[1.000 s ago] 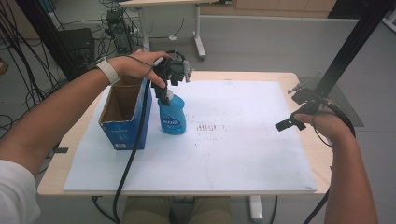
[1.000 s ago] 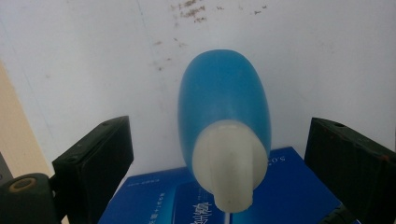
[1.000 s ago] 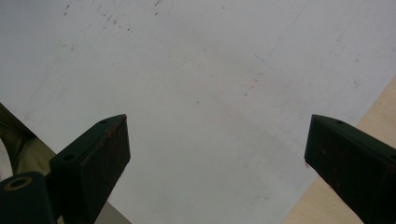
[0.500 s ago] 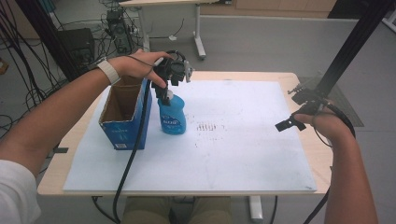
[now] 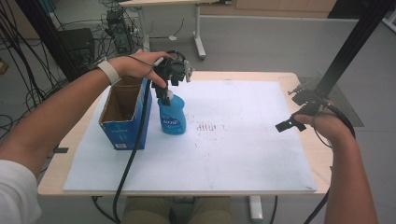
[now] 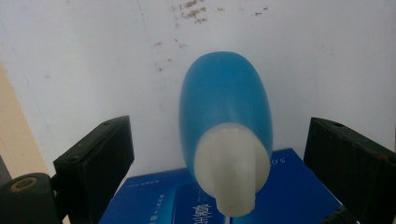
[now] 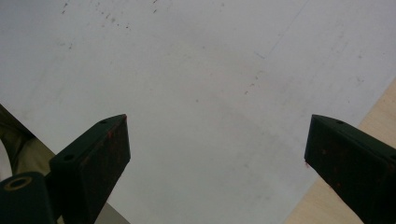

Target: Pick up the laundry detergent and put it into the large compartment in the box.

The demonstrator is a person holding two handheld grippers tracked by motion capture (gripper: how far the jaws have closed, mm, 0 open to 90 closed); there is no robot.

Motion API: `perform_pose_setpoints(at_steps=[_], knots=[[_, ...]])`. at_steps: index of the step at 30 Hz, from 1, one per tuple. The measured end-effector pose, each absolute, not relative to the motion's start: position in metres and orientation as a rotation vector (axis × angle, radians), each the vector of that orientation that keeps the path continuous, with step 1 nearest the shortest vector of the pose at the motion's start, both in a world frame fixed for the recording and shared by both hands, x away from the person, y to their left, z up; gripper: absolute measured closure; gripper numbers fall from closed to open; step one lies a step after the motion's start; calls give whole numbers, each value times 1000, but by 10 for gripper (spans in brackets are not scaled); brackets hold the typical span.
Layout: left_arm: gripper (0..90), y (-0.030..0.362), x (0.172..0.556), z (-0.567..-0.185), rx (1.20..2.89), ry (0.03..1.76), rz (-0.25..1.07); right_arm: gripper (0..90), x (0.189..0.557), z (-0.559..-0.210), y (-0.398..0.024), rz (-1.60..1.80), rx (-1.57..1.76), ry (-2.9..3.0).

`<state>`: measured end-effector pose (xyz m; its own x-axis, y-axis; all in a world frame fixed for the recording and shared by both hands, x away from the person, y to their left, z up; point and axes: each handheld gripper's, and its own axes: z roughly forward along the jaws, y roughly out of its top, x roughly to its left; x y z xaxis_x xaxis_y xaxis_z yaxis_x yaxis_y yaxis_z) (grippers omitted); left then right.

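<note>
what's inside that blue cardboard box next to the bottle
The blue box is open on top; the high view shows bare brown inner walls. Its floor is hidden by the near wall, so contents cannot be ruled out. The bottle stands beside it.

Little changed over the last second. Left hand-held gripper (image 5: 164, 93) shifted a touch toward the far edge of the desk, now sitting slightly higher over the white cap of the blue bottle (image 5: 172, 117), jaws spread to either side of the cap without touching it. Left hand (image 5: 137, 64) moved along with it by the same small amount.
</note>
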<state>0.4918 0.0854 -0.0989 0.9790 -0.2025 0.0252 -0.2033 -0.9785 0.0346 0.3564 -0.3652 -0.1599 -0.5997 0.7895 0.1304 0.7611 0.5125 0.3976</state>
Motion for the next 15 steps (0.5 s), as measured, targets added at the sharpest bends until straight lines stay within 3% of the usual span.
perform_pose_setpoints(at_steps=[15], knots=[[88,86,493,-100,3089,-308,34,66,357,-158,-364,650,1369,2671]])
